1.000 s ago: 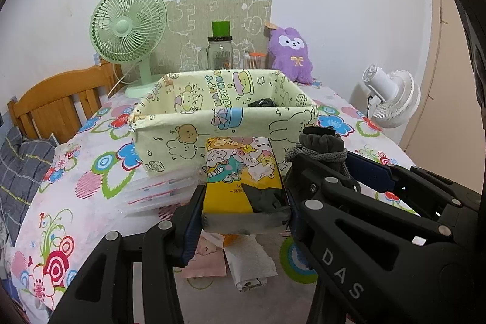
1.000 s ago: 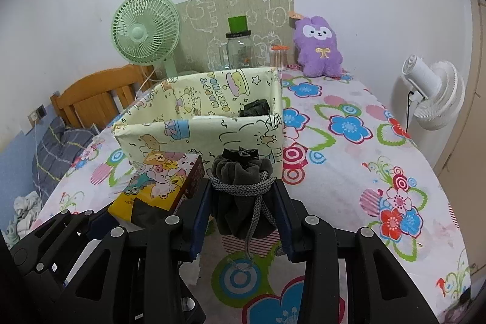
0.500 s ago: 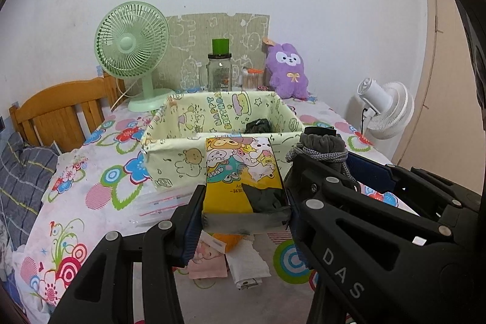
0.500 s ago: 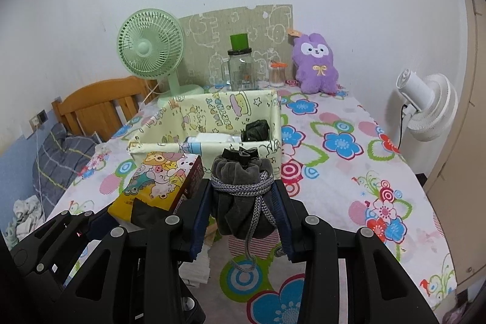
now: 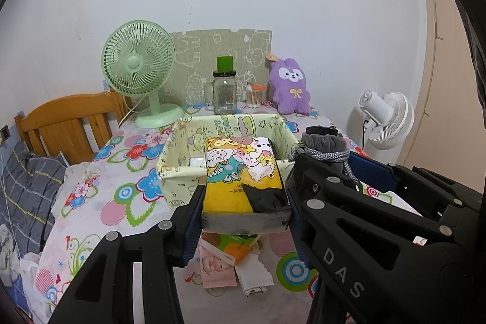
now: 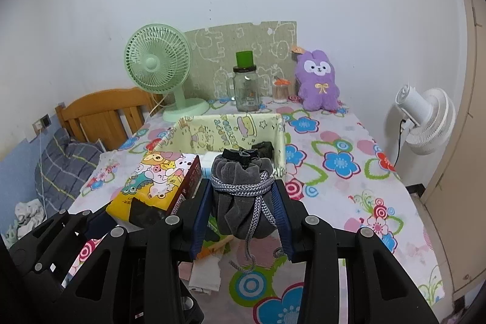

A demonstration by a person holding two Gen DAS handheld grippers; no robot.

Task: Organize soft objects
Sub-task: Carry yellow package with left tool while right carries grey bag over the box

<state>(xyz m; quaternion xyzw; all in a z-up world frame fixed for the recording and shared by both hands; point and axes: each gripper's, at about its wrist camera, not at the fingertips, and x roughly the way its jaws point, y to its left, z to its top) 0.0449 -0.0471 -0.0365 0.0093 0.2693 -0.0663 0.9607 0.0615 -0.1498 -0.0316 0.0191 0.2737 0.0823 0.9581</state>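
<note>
both grippers (image 5: pixel 244 204) (image 6: pixel 241 205) lifted their loads.

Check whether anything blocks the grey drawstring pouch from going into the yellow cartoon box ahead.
Nothing visible blocks it. The right gripper holds the grey drawstring pouch above the table, with open air between it and the yellow cartoon box.

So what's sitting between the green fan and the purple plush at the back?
A glass jar with a green cup on its lid, then a small pot of sticks; clearest in the right wrist view.
</note>
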